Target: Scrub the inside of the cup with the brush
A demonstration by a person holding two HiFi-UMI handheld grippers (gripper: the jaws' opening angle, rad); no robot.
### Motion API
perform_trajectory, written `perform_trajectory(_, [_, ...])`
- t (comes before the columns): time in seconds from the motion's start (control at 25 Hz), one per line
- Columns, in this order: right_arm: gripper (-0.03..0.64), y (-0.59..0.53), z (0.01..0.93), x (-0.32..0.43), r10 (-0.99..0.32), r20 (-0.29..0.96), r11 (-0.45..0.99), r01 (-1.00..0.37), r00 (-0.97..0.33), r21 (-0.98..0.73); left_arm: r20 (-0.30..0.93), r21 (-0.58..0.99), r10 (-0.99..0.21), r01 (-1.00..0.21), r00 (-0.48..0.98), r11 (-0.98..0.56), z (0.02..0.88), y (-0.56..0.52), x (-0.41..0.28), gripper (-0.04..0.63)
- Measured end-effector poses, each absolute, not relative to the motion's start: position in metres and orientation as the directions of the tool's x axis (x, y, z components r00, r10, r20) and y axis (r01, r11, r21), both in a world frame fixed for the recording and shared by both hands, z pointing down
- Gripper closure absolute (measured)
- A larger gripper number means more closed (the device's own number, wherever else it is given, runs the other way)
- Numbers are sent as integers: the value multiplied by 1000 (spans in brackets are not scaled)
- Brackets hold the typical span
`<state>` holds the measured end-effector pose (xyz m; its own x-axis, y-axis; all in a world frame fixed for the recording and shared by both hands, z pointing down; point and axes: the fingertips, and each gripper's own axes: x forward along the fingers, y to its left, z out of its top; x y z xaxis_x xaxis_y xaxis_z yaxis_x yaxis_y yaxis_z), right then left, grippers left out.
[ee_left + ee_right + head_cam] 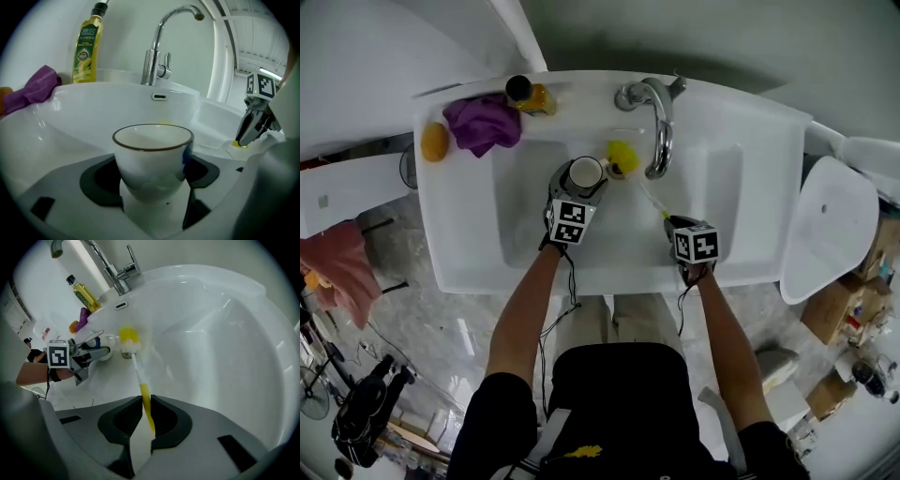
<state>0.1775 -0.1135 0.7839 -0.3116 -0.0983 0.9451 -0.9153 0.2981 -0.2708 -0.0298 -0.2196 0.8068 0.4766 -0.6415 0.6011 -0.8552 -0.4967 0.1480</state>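
The left tongs (574, 190) are gripping the white cup (586, 172) upright inside the sink (712, 178). The right tongs (143, 414) are pinching the yellow brush (138, 373) by its handle, with the bristles at the cup's three o'clock.

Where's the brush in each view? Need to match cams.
Head view: brush at centre, yellow head beside the cup, handle running down-right into the right gripper.
Left gripper view: only its yellow handle end shows, far right, at the right gripper; head mostly behind the cup.
Right gripper view: handle clamped between the jaws, centre; head up-left.
Shared landmark: faucet.
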Motion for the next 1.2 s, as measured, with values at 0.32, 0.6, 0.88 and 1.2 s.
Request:
perform_trajectory(0.32, [538, -113, 813, 180, -29, 989, 355, -927, -143, -124, 633, 136, -640, -877, 435, -462, 812, -213, -34, 193])
perform_trajectory(0.6, [523, -109, 814, 183, 35, 996, 361, -928, -85, -92, 725, 160, -544, -872, 422, -463, 830, -191, -33, 193])
perform_trajectory(0.88, [502, -97, 784, 185, 10, 967, 117, -960, -254, -253, 778, 220, -489, -900, 395, -377, 817, -168, -54, 193])
perform_trajectory(1.2, [569, -98, 688, 159, -223, 937, 118, -961, -270, -249, 709, 290, -527, -875, 468, -386, 694, -134, -95, 209])
